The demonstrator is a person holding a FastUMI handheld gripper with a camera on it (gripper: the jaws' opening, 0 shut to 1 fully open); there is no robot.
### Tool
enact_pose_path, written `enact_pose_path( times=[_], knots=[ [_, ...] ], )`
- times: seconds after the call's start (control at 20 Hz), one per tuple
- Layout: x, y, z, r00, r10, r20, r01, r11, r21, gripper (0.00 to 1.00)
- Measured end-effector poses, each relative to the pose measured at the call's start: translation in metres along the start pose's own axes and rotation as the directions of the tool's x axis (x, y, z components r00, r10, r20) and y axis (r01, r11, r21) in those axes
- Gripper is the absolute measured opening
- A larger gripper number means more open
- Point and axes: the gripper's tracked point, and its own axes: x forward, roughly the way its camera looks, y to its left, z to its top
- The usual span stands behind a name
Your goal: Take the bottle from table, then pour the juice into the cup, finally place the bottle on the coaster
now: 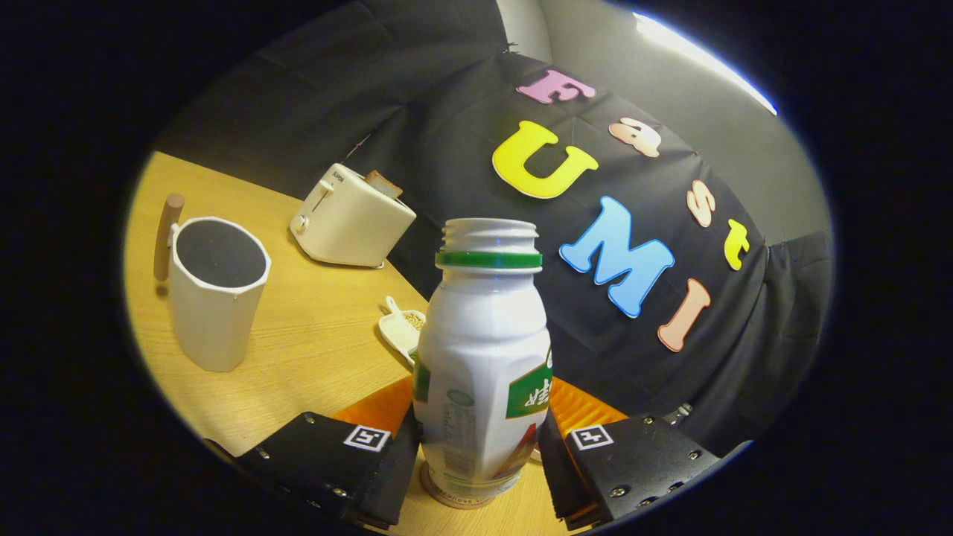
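We see the uncapped white juice bottle (482, 357) upright between the jaws of the gripper (480, 447), its base on a round coaster (456, 497) on the desk (313, 357). The jaws flank its lower body closely; we cannot tell whether both press on it. To the bottle's left stands the white cup (216, 294), its mouth open for pouring. Behind the bottle lie a small scoop (400, 327) and a toaster (350, 219).

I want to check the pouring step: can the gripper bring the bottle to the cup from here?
Probably yes. The gripper flanks the bottle, and only bare table separates it from the cup.
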Motion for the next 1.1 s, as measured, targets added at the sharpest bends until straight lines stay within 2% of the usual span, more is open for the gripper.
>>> enact_pose_path(
  times=[0.15, 0.35, 0.65, 1.1],
  knots=[
    [0.0, 0.001, 0.01, 1.0, 0.0, 0.018, 0.002, 0.994, -0.108, 0.73],
    [0.012, 0.012, 0.016, 0.998, 0.048, 0.037, -0.038, 0.971, -0.235, 0.73],
    [0.019, 0.025, 0.033, 0.992, 0.094, 0.082, -0.063, 0.945, -0.321, 0.73],
    [0.016, 0.016, 0.031, 0.993, 0.07, 0.091, -0.019, 0.884, -0.468, 0.73]
  ],
)
